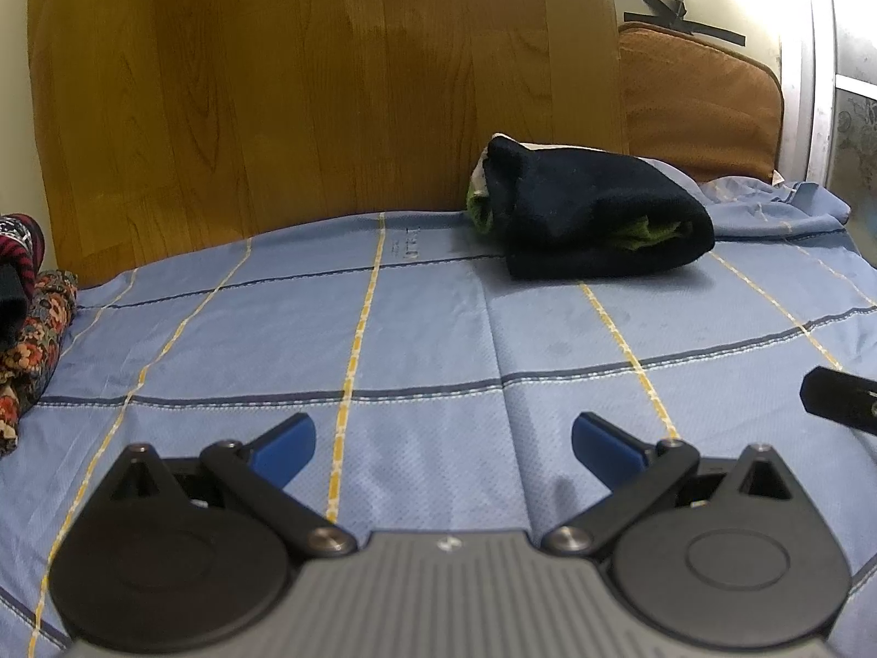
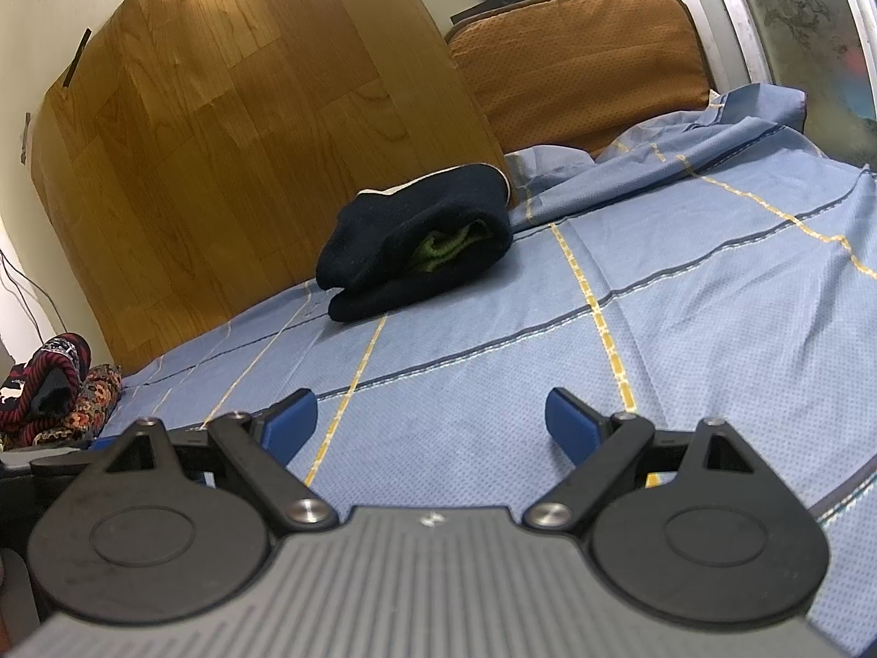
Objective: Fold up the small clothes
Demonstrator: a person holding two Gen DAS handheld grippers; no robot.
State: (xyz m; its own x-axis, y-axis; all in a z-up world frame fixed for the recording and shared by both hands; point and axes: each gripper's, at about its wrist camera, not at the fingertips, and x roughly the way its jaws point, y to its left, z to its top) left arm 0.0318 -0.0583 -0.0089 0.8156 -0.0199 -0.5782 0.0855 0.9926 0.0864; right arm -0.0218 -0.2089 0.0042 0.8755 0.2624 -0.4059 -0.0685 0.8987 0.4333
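A folded dark navy garment (image 1: 597,214) with green lining lies at the back of the blue checked cloth (image 1: 427,340), near the wooden board. It also shows in the right wrist view (image 2: 422,241). My left gripper (image 1: 443,447) is open and empty, low over the cloth, well short of the garment. My right gripper (image 2: 431,427) is open and empty, also low over the cloth (image 2: 685,329). A pile of unfolded clothes, red-striped and floral (image 1: 27,307), lies at the far left; it also shows in the right wrist view (image 2: 55,389).
A wooden board (image 1: 307,93) stands behind the cloth. An orange cushion (image 1: 701,104) leans at the back right. The cloth is bunched at the back right (image 2: 685,148). The right gripper's black tip (image 1: 838,397) shows at the right edge.
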